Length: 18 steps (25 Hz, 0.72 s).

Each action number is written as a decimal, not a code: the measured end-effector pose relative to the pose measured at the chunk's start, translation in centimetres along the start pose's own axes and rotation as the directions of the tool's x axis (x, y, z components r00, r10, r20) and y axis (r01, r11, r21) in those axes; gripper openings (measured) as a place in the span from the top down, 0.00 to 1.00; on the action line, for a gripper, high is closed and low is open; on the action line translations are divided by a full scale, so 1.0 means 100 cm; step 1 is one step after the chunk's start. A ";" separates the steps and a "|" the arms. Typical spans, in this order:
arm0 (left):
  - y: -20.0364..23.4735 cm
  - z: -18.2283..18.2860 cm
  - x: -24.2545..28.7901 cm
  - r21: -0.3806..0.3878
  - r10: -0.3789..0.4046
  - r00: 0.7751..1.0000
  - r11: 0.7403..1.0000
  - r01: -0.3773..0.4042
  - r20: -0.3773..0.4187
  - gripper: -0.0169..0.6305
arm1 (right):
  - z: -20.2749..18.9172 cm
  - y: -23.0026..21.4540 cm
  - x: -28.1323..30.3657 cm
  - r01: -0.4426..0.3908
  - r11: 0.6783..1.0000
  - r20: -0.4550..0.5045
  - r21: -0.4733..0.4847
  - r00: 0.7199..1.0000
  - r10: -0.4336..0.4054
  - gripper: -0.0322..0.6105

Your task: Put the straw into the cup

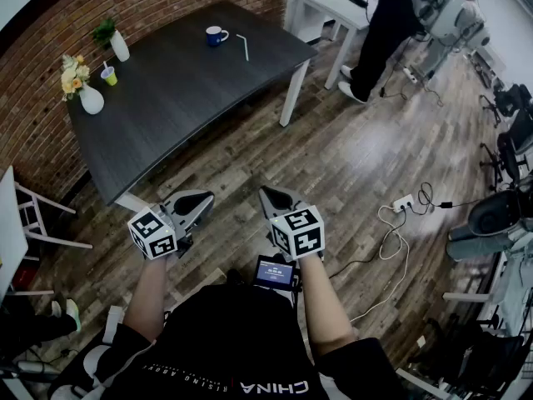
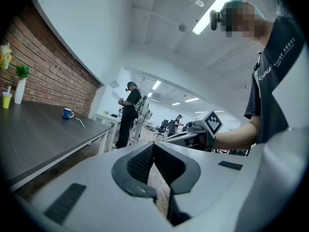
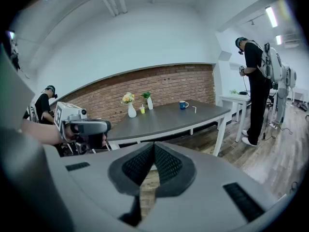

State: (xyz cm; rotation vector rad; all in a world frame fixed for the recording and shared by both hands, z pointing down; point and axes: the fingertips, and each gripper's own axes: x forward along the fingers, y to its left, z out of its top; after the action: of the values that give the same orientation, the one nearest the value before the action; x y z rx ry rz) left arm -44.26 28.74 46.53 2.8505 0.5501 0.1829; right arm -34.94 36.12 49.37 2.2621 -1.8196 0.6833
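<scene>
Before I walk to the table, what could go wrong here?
The straw lies flat and thin beside the blue cup; the jaws may push it away or bump the cup. The power strip and its cable, lying to your right, could catch a foot.

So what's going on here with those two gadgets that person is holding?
A person stands back from the dark table with a claw in each hand. The left claw and the right claw are both shut and empty, held low over the wooden floor. The blue cup and the straw sit close together but apart at the table's far end, out of reach. Putting the straw into the cup has not yet begun.
</scene>
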 end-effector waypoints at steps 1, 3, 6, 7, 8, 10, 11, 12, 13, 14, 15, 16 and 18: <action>-0.001 -0.001 0.002 0.003 -0.002 1.000 1.000 0.002 -0.001 0.97 | 0.000 0.000 0.000 0.002 1.000 -0.001 -0.007 1.000 -0.002 0.94; -0.003 -0.002 0.006 0.007 -0.005 1.000 1.000 0.005 -0.003 0.97 | 0.000 -0.001 -0.001 0.006 1.000 0.000 -0.018 1.000 -0.006 0.94; -0.007 -0.004 0.010 0.008 -0.004 1.000 1.000 0.004 -0.007 0.97 | -0.001 -0.002 -0.005 0.005 1.000 0.005 -0.023 1.000 -0.005 0.94; -0.008 -0.004 0.012 0.008 -0.004 1.000 1.000 0.004 -0.006 0.97 | -0.001 -0.003 -0.008 0.006 1.000 0.009 -0.023 1.000 -0.006 0.94; -0.009 -0.003 0.013 0.007 -0.004 1.000 1.000 0.004 -0.004 0.97 | -0.001 -0.004 -0.010 0.007 1.000 0.011 -0.022 1.000 -0.006 0.94; -0.010 -0.001 0.015 0.001 -0.003 1.000 1.000 0.003 0.004 0.97 | -0.002 -0.006 -0.013 0.006 1.000 0.017 -0.018 1.000 -0.005 0.94; -0.010 0.000 0.017 -0.002 -0.003 1.000 1.000 0.003 0.009 0.97 | -0.001 -0.007 -0.014 0.001 1.000 0.021 -0.013 1.000 -0.001 0.94; -0.010 0.001 0.018 -0.003 -0.004 1.000 1.000 0.004 0.012 0.97 | -0.001 -0.008 -0.014 -0.006 1.000 0.027 -0.006 1.000 0.006 0.94; -0.010 0.001 0.019 -0.003 -0.007 1.000 1.000 0.007 0.013 0.97 | 0.000 -0.008 -0.015 -0.012 1.000 0.034 0.001 0.999 0.012 0.94; -0.011 0.001 0.020 -0.002 -0.010 1.000 1.000 0.010 0.012 0.97 | 0.000 -0.008 -0.016 -0.015 1.000 0.038 0.005 0.999 0.015 0.94; -0.012 0.001 0.022 0.000 -0.013 1.000 1.000 0.013 0.009 0.97 | 0.000 -0.009 -0.016 -0.016 1.000 0.040 0.007 0.999 0.016 0.94; -0.014 -0.001 0.023 0.004 -0.014 1.000 1.000 0.014 0.003 0.97 | -0.001 -0.009 -0.017 -0.016 1.000 0.039 0.006 0.999 0.015 0.94; -0.015 -0.005 0.026 0.013 -0.014 1.000 1.000 0.015 -0.009 0.97 | -0.004 -0.010 -0.019 -0.015 1.000 0.032 0.003 0.999 0.015 0.94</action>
State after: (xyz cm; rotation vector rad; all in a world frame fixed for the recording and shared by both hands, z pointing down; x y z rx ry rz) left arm -42.45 31.24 46.83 2.8588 0.5758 0.1909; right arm -34.36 38.16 49.04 2.2767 -1.8529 0.6573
